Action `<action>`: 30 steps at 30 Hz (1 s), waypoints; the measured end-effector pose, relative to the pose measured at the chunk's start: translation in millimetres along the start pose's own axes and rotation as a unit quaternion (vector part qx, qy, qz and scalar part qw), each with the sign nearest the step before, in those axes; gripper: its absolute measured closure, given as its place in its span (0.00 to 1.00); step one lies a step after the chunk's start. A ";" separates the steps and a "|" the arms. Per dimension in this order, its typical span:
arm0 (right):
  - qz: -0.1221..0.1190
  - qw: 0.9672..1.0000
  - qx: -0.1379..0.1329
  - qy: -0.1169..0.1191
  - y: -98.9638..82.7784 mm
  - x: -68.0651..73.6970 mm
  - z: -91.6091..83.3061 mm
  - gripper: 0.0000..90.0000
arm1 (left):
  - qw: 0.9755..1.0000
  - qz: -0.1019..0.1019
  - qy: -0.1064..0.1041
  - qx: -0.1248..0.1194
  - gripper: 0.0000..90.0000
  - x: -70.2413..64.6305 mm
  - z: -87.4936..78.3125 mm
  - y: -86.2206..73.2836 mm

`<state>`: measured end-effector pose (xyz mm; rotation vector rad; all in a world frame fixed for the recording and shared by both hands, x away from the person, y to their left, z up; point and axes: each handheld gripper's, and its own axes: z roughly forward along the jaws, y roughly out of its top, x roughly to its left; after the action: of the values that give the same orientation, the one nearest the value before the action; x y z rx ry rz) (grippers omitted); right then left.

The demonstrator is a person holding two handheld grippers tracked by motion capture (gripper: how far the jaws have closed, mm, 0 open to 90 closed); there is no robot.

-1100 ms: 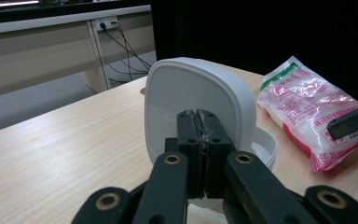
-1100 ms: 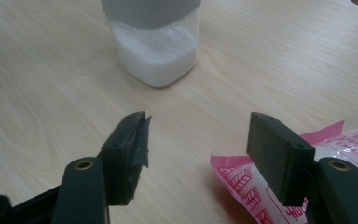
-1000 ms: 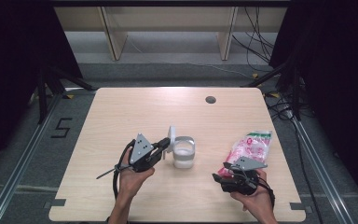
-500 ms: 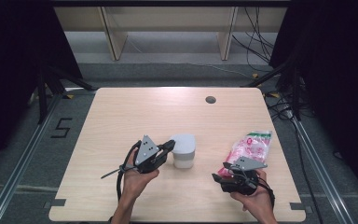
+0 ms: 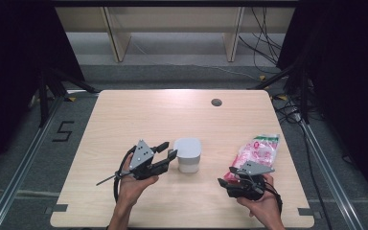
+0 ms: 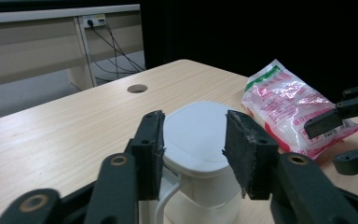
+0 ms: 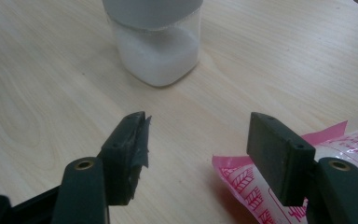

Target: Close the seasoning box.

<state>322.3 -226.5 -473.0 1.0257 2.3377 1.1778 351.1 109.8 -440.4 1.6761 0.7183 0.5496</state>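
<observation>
**2 grippers stood open beside jar and bag**

2 things lay on the wooden table (image 5: 124, 120): a clear jar (image 5: 188, 155) with a white lid (image 6: 196, 133), and a pink-and-white bag (image 5: 258, 151). The jar stood upright near the middle of the table and held a white powder, seen through its wall in the right gripper view. The lid sat closed on it.

The left gripper (image 5: 165, 154) pointed at the jar from the jar's left. Its jaws had just been opening and stood apart on either side of the lid; in the left gripper view neither pad pressed on it.

The right gripper (image 5: 226, 178) rested at the near end of the bag, well apart from the jar. Its jaws stood open with bare table between them, and the bag's pink edge (image 7: 242, 182) lay just beside and under 1 jaw.
</observation>
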 end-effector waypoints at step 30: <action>0.008 1.000 0.003 0.005 -2.6 -2.4 1.9 0.42 | 1.000 -0.007 0.017 0.014 0.32 -13.2 -16.1 -31.8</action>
<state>323.9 -228.1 -476.3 1.0450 2.3451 1.1853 325.3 115.9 -467.7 1.6897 0.7645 0.5621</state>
